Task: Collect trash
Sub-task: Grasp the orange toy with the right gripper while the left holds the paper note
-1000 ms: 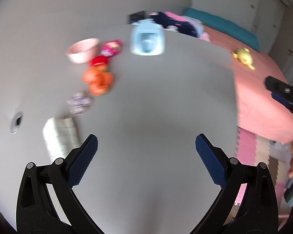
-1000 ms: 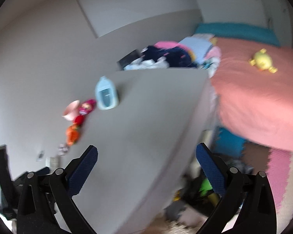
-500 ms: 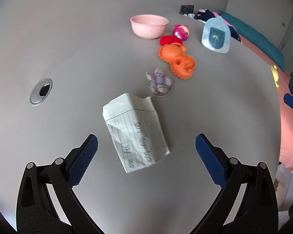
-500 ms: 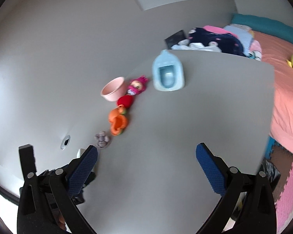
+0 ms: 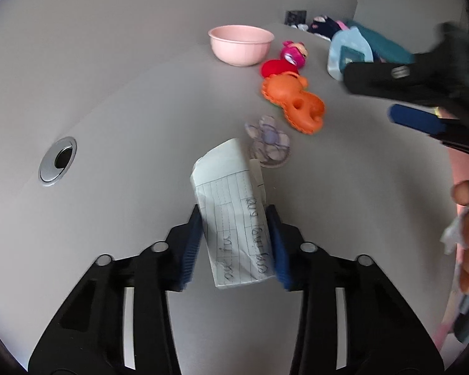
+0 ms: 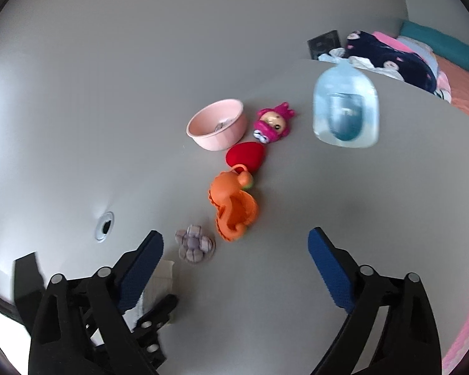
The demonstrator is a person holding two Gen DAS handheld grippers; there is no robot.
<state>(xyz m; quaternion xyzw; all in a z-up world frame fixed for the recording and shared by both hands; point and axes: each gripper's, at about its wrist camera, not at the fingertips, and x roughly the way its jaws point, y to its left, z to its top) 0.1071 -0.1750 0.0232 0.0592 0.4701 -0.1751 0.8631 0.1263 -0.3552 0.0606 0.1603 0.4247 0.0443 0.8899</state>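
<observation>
The folded paper (image 5: 234, 215) sits pinched between your left tongs (image 5: 236, 243), just above the grey worktop (image 5: 125, 143). Your right tongs (image 6: 234, 268) hang spread wide, with the orange toy (image 6: 234, 209) at twelve o'clock.

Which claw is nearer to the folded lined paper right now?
Left. The left claw has its fingers closed on both sides of the folded lined paper. The right claw is open above the table, off to the paper's right, not touching it.
</observation>
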